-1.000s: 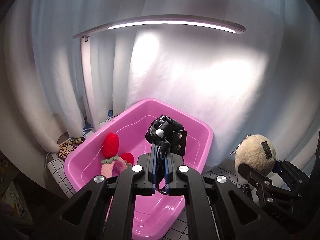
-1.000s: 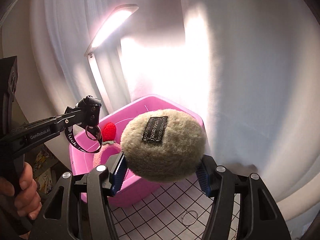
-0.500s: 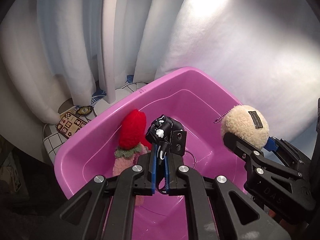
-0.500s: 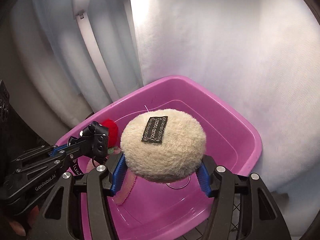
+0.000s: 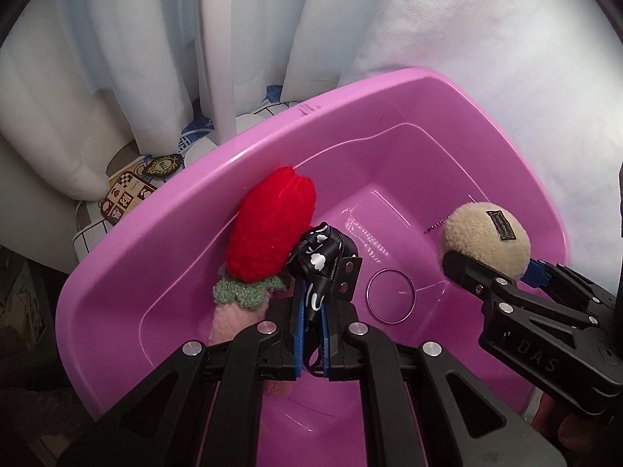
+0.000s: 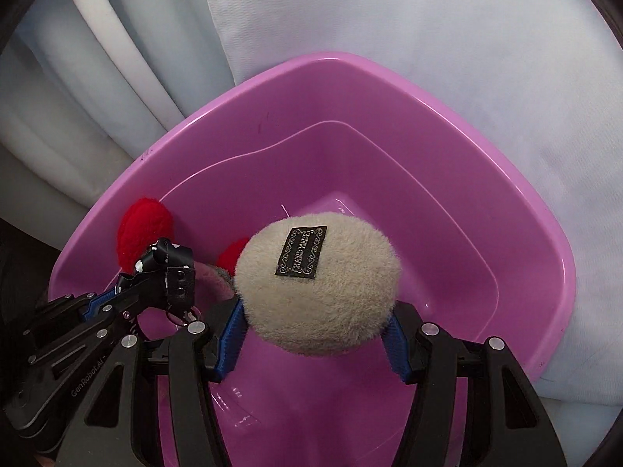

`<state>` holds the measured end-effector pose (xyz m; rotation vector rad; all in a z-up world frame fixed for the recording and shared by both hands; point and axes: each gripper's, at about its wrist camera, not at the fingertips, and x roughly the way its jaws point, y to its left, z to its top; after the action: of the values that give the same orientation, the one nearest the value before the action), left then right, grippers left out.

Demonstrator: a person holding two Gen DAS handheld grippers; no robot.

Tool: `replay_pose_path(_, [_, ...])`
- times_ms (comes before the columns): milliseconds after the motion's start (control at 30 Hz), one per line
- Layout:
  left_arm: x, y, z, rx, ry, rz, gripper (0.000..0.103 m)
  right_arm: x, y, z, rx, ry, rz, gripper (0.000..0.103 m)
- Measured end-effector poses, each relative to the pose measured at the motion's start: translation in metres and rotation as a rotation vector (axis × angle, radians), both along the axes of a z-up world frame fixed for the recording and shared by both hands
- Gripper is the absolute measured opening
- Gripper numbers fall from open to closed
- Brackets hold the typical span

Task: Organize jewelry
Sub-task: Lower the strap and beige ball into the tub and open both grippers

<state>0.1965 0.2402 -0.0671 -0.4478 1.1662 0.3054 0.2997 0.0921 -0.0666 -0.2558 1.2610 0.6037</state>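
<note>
Both grippers point down into a pink plastic tub (image 5: 389,89) (image 6: 506,202). My left gripper (image 5: 311,303) (image 6: 117,295) is shut on a black strap keychain (image 5: 323,257) (image 6: 171,260) with white print and a metal ring below it. My right gripper (image 6: 315,334) (image 5: 490,268) is shut on a round beige plush charm (image 6: 315,284) (image 5: 486,241) bearing a black label and a bead chain. Inside the tub lie a red knitted strawberry charm (image 5: 272,225) (image 6: 144,229) with a green and pink base, and a thin metal ring (image 5: 391,301) on the floor.
White curtains (image 5: 155,39) hang close behind the tub. A white lamp post (image 5: 222,58) stands at the back left. Small patterned cards and a badge (image 5: 132,190) lie on the gridded white tabletop left of the tub.
Both grippers have sunk and tilted downward from above the tabletop to over the inside of the tub, each keeping its item. The lamp head has left the views.
</note>
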Motion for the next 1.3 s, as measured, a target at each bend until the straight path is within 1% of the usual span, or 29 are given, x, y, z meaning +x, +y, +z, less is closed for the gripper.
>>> replay_pose_path(233, [0.007, 0.001, -0.012, -0.015, 0.061, 0.002, 0.008, 0.013, 0.007, -0.017, -0.052, 0.041, -0.011, 0.058])
replay_pose_path(367, [0.008, 0.0, -0.014, -0.02, 0.076, 0.004, 0.009, 0.018, 0.008, -0.026, -0.064, 0.064, -0.019, 0.058])
replay_pose_path(467, [0.008, 0.001, -0.017, -0.039, 0.09, 0.006, 0.009, 0.022, 0.007, -0.029, -0.068, 0.083, -0.024, 0.059])
replay_pose_path(500, [0.008, 0.002, -0.018, -0.045, 0.094, 0.006, 0.009, 0.017, 0.008, -0.027, -0.07, 0.083, -0.025, 0.059])
replay_pose_path(567, [0.009, 0.006, -0.021, -0.044, 0.1, 0.005, 0.01, 0.019, 0.005, -0.027, -0.074, 0.083, -0.027, 0.062])
replay_pose_path(600, [0.009, 0.006, -0.02, -0.036, 0.099, 0.006, 0.016, 0.02, 0.002, -0.027, -0.072, 0.086, -0.029, 0.064])
replay_pose_path(633, [0.008, 0.006, -0.019, -0.029, 0.098, 0.007, 0.027, 0.021, 0.002, -0.027, -0.071, 0.089, -0.036, 0.065])
replay_pose_path(667, [0.008, 0.006, -0.018, -0.028, 0.093, 0.007, 0.031, 0.025, 0.001, -0.028, -0.07, 0.092, -0.041, 0.066])
replay_pose_path(733, [0.007, 0.007, -0.017, -0.012, 0.092, 0.014, 0.056, 0.026, 0.003, -0.029, -0.078, 0.095, -0.039, 0.067])
replay_pose_path(800, [0.005, 0.008, -0.015, -0.018, 0.077, 0.016, 0.059, 0.023, 0.008, -0.032, -0.091, 0.088, -0.04, 0.067])
replay_pose_path(933, [0.003, 0.007, -0.013, -0.012, 0.073, 0.015, 0.059, 0.023, 0.01, -0.032, -0.103, 0.089, -0.039, 0.069])
replay_pose_path(1000, [0.002, 0.006, -0.012, -0.011, 0.07, 0.015, 0.059, 0.018, 0.011, -0.036, -0.101, 0.081, -0.04, 0.07])
replay_pose_path(1100, [0.0, 0.006, -0.011, -0.009, 0.068, 0.015, 0.059, 0.015, 0.009, -0.034, -0.097, 0.076, -0.04, 0.07])
replay_pose_path(1233, [-0.003, 0.006, -0.009, 0.001, 0.065, 0.009, 0.062, 0.011, 0.007, -0.032, -0.092, 0.067, -0.038, 0.07])
replay_pose_path(1267, [-0.004, 0.006, -0.008, 0.003, 0.062, 0.008, 0.063, 0.009, 0.007, -0.031, -0.09, 0.066, -0.039, 0.07])
replay_pose_path(1300, [-0.005, 0.006, -0.007, 0.006, 0.056, 0.01, 0.067, 0.009, 0.004, -0.03, -0.087, 0.063, -0.039, 0.07])
